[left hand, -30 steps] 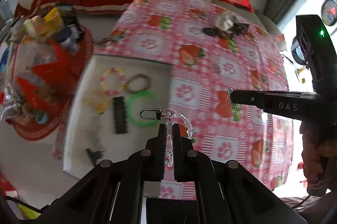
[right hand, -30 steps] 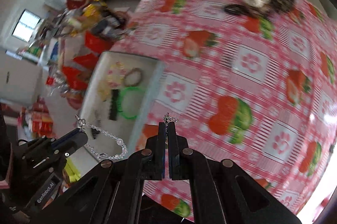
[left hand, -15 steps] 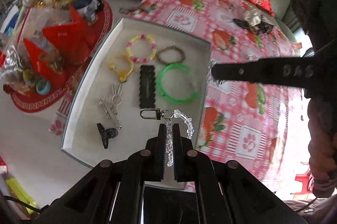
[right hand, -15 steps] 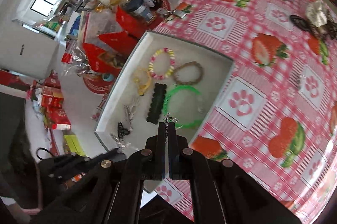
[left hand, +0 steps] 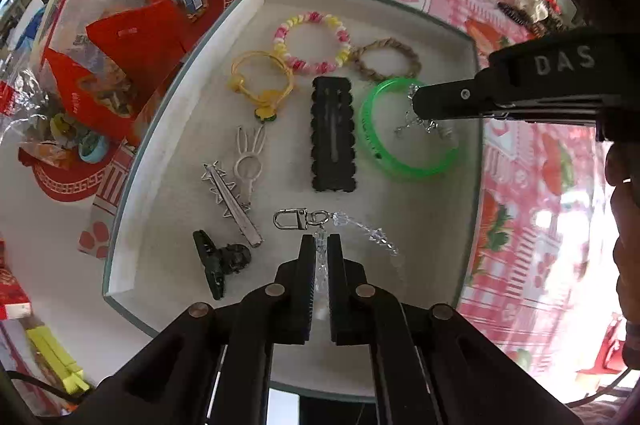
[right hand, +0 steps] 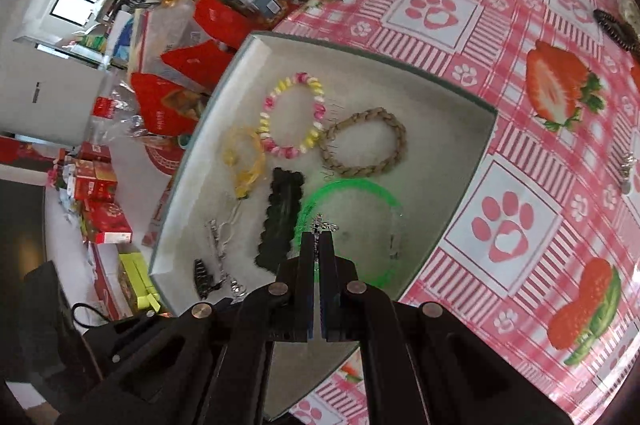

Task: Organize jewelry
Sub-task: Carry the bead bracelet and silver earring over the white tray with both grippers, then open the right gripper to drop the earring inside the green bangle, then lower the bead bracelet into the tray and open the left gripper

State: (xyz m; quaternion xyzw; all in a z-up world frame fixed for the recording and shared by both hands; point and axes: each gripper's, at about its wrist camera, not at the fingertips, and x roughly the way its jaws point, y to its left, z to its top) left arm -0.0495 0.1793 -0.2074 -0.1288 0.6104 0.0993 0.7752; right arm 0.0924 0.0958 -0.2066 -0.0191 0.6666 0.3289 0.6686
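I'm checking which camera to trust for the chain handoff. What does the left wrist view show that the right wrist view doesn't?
Only the left wrist view shows the clear bead chain with its silver clasp pinched in the left gripper, the right gripper from the side over the green bangle, and the white rabbit clip clearly.

Only the right wrist view shows the small silver piece at its own fingertips from behind, and a window.

Both show the tray, the pink and yellow bracelet, the braided ring and the black scalloped clip.
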